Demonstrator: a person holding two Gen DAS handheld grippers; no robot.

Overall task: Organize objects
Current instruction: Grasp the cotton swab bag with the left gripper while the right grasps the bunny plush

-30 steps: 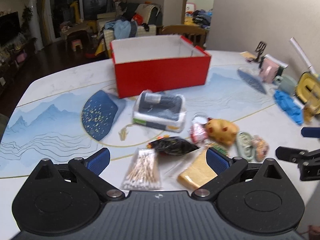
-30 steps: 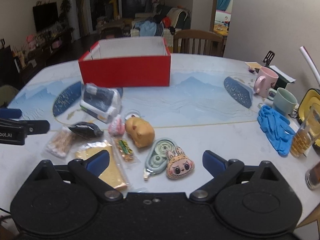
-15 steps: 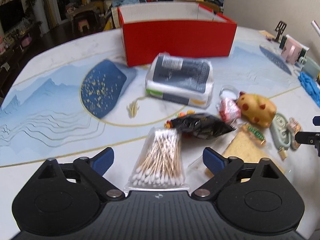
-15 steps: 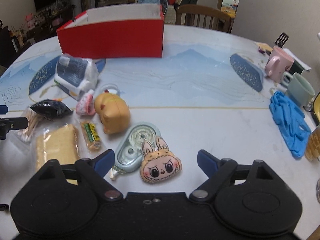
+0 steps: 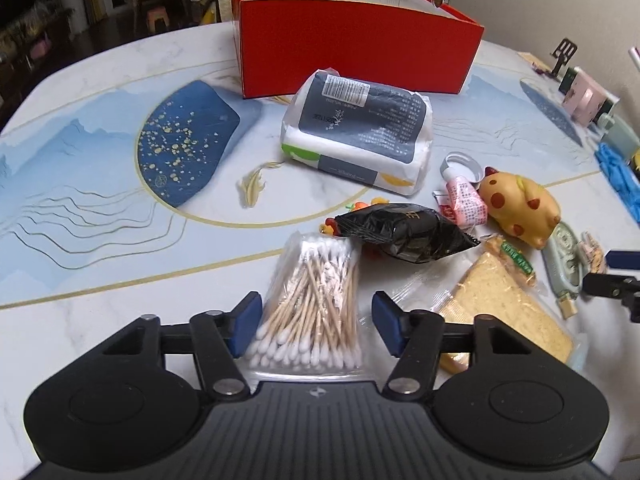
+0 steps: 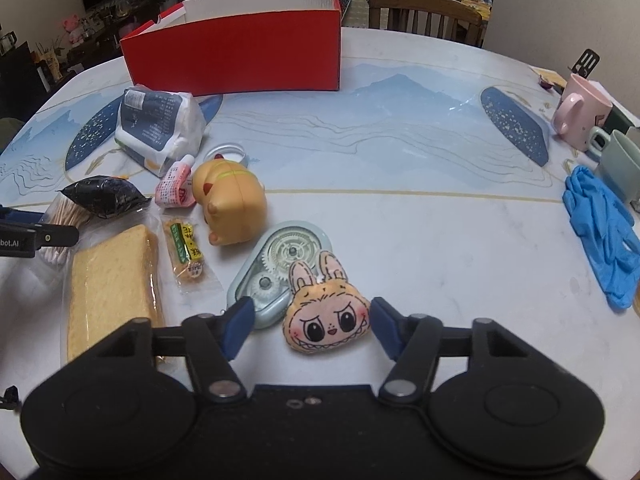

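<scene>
Only rightward, rabbit-face plush (image 6: pixel 326 314) between closing right hand-held gripper (image 6: pixel 310 326) pads; leftward, cotton swabs (image 5: pixel 314 304) between closing left hand-held gripper (image 5: pixel 316 324).

On the tabletop (image 6: pixel 400 240) stand one red box (image 6: pixel 236 56), one pack of tissues (image 5: pixel 356 128), one bag of cotton swabs (image 5: pixel 312 308), one black snack packet (image 5: pixel 404 232) and one wrapped slice of bread (image 6: pixel 108 292). There are also one yellow toy animal (image 6: pixel 228 204), one plush face (image 6: pixel 324 316), one correction tape (image 6: pixel 276 264), one small pink packet (image 6: pixel 174 186) and one green-labelled snack bar (image 6: pixel 186 250). Off to the side are two mugs, one pink (image 6: pixel 580 116) and one green (image 6: pixel 620 160), and one heap of blue gloves (image 6: pixel 604 232).
</scene>
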